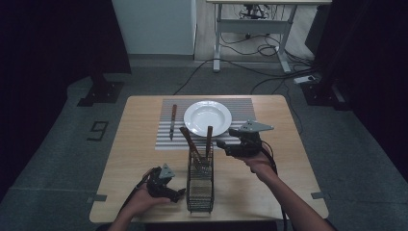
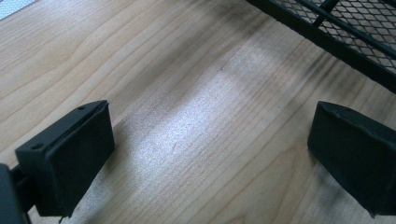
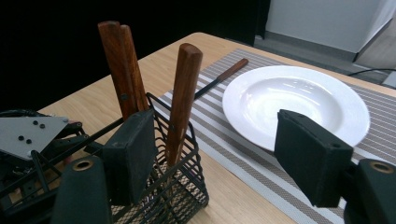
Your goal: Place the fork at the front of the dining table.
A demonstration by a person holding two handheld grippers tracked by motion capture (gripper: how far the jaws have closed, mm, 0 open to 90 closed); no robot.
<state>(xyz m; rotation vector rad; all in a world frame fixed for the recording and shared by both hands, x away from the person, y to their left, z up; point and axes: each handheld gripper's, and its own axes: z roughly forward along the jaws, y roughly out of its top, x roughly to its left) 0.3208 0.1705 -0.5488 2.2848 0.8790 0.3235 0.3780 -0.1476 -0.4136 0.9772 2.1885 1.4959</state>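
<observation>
right tool (image 1: 222,138) apart beside wooden handles (image 3: 183,102) in mesh caddy (image 1: 199,185); left tool (image 2: 210,154) apart, empty

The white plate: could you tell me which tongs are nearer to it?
Right. The right tongs hover just off the white plate's near rim; the left tongs sit back beside the basket.

hand-held gripper (image 3: 212,158): jaws apart, empty | wooden handles (image 3: 184,98) in mesh caddy (image 3: 182,186) | white plate (image 3: 299,105) beyond

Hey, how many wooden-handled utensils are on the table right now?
3. Two stand upright in the black mesh caddy: one handle leaning left, one handle nearer the plate. A third lies flat on the striped mat, left of the plate. Shorter pieces inside the caddy may be hidden.
</observation>
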